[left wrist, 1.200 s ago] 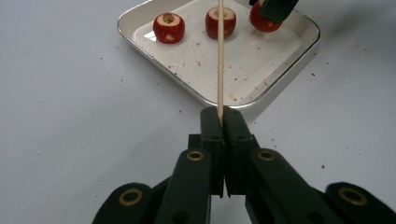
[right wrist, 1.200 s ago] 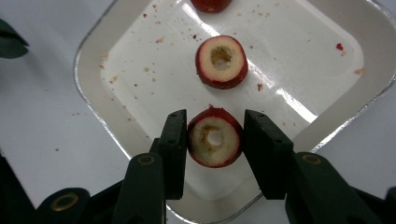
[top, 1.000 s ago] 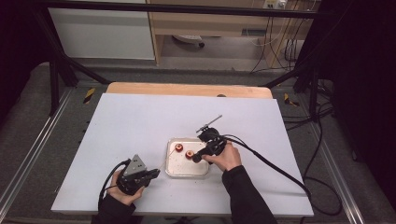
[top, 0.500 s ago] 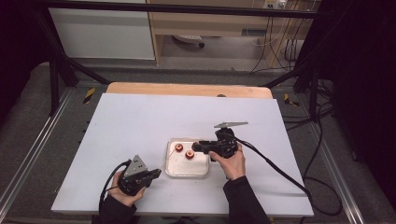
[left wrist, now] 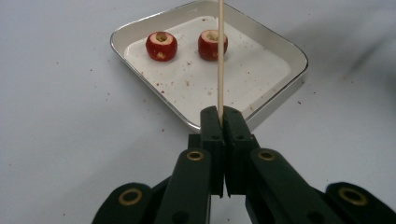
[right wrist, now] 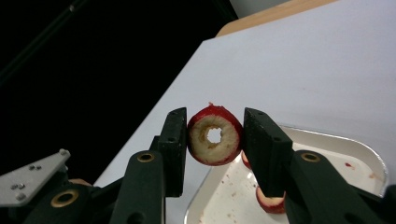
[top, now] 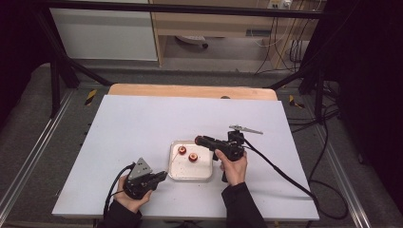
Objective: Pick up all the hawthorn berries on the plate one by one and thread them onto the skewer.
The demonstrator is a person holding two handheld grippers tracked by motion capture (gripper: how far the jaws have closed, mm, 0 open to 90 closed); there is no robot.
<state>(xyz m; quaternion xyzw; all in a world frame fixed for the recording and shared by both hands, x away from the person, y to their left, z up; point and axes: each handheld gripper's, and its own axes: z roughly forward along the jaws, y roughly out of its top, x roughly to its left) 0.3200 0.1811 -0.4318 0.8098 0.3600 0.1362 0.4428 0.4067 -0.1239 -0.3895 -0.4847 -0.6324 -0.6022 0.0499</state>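
Nearest to the person, at the front left of the white table [top: 119, 123], the left gripper [top: 161, 176] rests low with its jaws clenched on a thin wooden skewer [left wrist: 220, 60]. In the left gripper view, the skewer goes straight out from the closed jaws and passes over the near rim of the tray [left wrist: 280, 100], in line with one of the fruits. The tray is white, square with round corners, and it lies on the table just beyond the left gripper, between both hands. Two small red fruits [left wrist: 161, 45] with the core taken out sit in the far part of the tray, near each other but not touching, and small red crumbs lie around them. At the right side of the tray, the right gripper [top: 199, 140] is held level above its far right corner, pointing to the left. Its jaws are grasping a third red fruit [right wrist: 214, 135] from both sides, and the right gripper view looks straight through the hole in its middle. Farther back, a wooden edge [top: 190, 90] shows behind the white table top.
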